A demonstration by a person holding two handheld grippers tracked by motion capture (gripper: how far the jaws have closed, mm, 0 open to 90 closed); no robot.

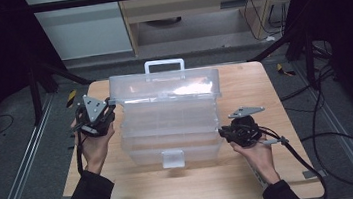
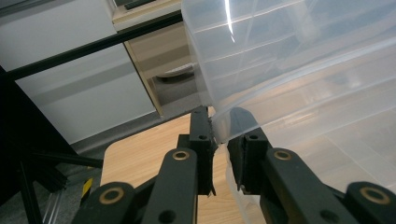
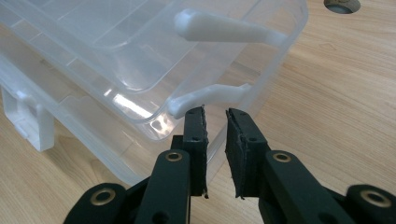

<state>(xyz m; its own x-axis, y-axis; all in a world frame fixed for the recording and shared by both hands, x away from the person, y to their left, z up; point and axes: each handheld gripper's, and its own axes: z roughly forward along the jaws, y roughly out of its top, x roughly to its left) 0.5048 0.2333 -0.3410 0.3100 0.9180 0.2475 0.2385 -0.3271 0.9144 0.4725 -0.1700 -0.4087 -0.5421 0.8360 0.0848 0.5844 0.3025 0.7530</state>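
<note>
I read the job as working a clear plastic tiered box, spread open in steps in the middle of the wooden table. It already stands fanned out, lid raised at the far side with its white handle up; whether it is being opened further or folded shut I cannot say, and either way the rest of the travel is left to do.

Nearest me, the white latch sits on the front of the bottom tray, with bare wood in front of it. On the right, my right gripper rests against the corner of the low trays; in the right gripper view its jaws stand a little apart, just beside the white hinge arm, with only the rim of the box at the tips and nothing squeezed that I can see. Open table lies to the right, though the cable trails there.

Farther off, on the left, my left gripper is at the lid's corner edge, jaws nipped on that thin rim. The left table edge is close, so there is little room that way.
</note>
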